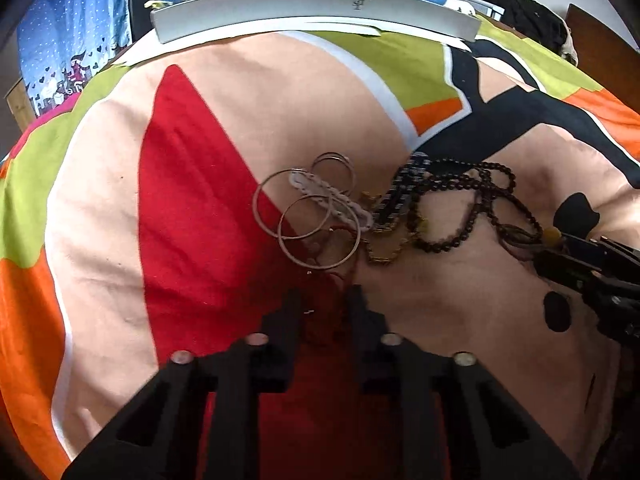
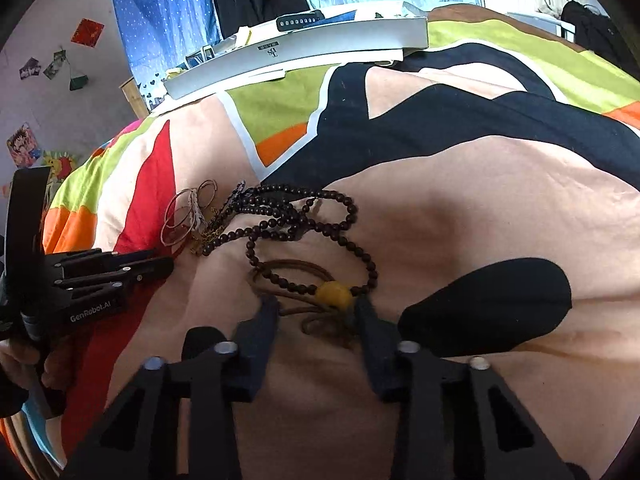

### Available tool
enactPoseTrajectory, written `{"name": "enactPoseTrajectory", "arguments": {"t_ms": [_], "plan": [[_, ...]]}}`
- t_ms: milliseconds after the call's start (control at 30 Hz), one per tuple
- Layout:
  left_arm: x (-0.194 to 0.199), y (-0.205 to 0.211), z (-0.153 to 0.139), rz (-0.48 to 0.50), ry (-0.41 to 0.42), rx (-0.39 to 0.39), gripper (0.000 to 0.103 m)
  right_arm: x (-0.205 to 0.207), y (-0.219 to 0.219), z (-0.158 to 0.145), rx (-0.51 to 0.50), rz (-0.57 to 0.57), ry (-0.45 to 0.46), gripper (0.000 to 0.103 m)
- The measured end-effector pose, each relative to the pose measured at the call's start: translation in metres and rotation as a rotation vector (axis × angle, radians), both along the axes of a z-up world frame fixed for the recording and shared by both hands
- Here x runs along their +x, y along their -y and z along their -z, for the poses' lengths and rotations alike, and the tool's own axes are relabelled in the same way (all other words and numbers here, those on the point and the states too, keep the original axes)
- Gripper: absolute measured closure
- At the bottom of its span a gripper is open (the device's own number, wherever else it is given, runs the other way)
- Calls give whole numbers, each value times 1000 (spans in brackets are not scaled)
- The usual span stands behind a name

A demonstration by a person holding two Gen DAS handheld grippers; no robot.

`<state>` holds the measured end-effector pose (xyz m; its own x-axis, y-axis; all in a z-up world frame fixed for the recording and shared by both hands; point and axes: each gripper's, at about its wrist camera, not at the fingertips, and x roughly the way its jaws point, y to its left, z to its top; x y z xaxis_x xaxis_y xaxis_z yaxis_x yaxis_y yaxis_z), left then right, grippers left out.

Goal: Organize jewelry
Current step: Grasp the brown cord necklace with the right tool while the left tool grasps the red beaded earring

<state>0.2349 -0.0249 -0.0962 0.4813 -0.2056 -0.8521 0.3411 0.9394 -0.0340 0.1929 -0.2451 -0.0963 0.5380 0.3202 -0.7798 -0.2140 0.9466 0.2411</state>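
Your right tool [image 2: 316, 308] sits low over the bedspread [image 2: 480, 208] with its jaws apart, one finger on each side of a yellow bead [image 2: 334, 294] and the brown cord [image 2: 296, 268] looped beneath it; nothing is gripped. From that bead a dark beaded necklace [image 2: 296, 216] trails up toward the thin metal bangles [image 1: 304, 216], a white chain bracelet [image 1: 332, 198] and a gold chain [image 1: 384, 256], all tangled in one pile. Your left tool [image 1: 324, 296] is also parted, tips at a red cord [image 1: 340, 280] at the pile's near edge. A grey box [image 1: 312, 8] lies at the far edge of the bed.
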Motion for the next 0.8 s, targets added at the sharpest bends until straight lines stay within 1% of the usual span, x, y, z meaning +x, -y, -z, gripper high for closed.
{"name": "enactPoseTrajectory", "arguments": {"t_ms": [67, 133, 367, 633, 800], "plan": [[-4, 2, -1, 8, -6, -2, 96, -1, 0, -1, -2, 0, 6, 78], [-7, 3, -2, 8, -20, -17, 98, -4, -1, -3, 3, -6, 17, 80], [-33, 10, -12, 16, -67, -77, 99, -19, -7, -15, 17, -36, 59, 81], [-71, 20, -32, 37, -102, -161, 100, -55, -4, -25, 58, -49, 47, 81], [-88, 30, -42, 61, -110, -183, 100, -74, -2, -31, 67, -52, 54, 81]]}}
